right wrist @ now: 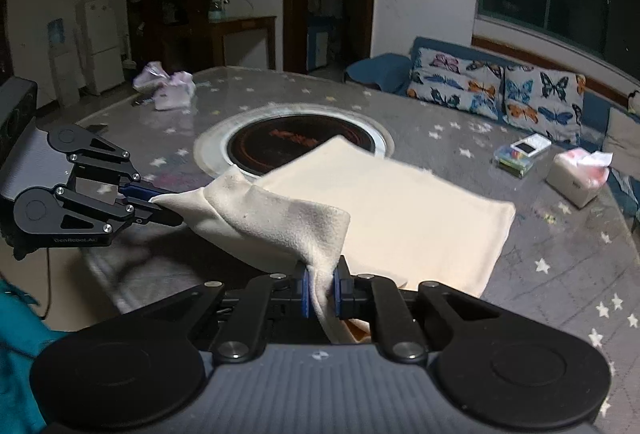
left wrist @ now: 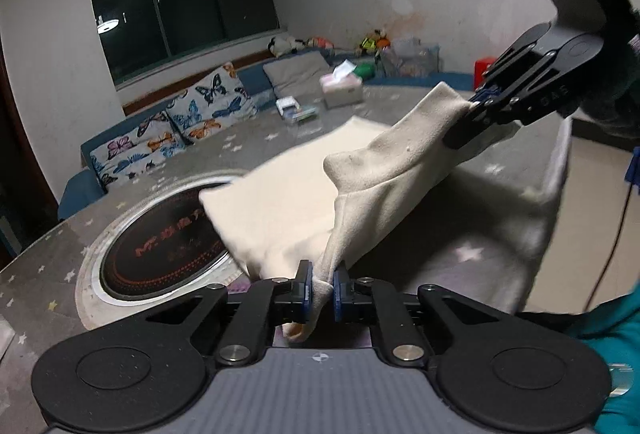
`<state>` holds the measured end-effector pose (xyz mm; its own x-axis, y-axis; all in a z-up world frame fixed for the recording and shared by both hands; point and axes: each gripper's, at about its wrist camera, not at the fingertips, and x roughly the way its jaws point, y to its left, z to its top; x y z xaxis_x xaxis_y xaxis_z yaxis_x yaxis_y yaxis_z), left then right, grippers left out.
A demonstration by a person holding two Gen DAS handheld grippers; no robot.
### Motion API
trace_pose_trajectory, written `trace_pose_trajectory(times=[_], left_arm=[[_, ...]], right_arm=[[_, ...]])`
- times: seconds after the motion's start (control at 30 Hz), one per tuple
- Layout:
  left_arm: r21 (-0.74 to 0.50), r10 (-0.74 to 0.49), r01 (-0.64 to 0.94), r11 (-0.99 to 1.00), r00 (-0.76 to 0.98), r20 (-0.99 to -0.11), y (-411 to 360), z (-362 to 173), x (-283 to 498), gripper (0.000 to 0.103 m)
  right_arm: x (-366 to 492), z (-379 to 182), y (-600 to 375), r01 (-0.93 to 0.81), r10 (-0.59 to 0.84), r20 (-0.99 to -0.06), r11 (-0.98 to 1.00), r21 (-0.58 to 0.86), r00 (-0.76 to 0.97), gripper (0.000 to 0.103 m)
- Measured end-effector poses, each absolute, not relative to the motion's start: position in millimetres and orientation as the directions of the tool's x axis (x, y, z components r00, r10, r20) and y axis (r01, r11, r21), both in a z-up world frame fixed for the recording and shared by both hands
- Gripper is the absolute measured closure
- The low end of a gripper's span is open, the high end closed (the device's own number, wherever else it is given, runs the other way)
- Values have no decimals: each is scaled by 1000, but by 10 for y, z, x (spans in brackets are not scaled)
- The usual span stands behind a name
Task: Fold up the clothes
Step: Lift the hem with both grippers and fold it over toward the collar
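Note:
A cream cloth (left wrist: pixel 280 201) (right wrist: pixel 392 209) lies partly on the round grey table (left wrist: pixel 120 185) (right wrist: pixel 520 254), with its near edge lifted off the surface. My left gripper (left wrist: pixel 320 288) is shut on one near corner of the cloth; it also shows in the right wrist view (right wrist: pixel 160 203) at the left. My right gripper (right wrist: pixel 320 288) is shut on the other near corner and appears in the left wrist view (left wrist: pixel 466 121) at the upper right. The raised edge sags in folds between the two grippers.
A round black hotplate inset (left wrist: pixel 160 246) (right wrist: pixel 300 141) sits in the table's middle, partly under the cloth. A tissue box (left wrist: pixel 342 87) (right wrist: pixel 576 173), a small box (right wrist: pixel 520 153) and pink clothes (right wrist: pixel 168 85) lie on the table. A sofa with butterfly cushions (left wrist: pixel 180 129) (right wrist: pixel 500 89) stands behind.

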<state>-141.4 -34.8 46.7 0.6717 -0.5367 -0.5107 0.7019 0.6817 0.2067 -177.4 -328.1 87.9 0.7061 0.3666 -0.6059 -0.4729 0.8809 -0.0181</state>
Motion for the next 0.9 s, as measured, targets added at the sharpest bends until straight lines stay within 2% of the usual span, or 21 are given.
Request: trace_pose_trajectory(times=[0.17,0.3,0.67,0.9], left_arm=[[151,-576,711,687,659,-483,-214,748,-1661,92],[152,-559,692,706,676,-479,-247,807,-1528,92],[143,-512,636,758,716,-474,-485,834,-639,92],[116,-438,586,802,708,-554,-774,546,113,92]], right_arm=[[-2074,1117,-3293,-495,389,-582,868,-28,714,93],[-2041,1198,-3282,-491,384,-571,870,-40,726,94],[-1148,1248,-3367,-474,347,-588,877,-71,730,94],[-305,931,-3420,-430,287,-659,901,-62,696,94]])
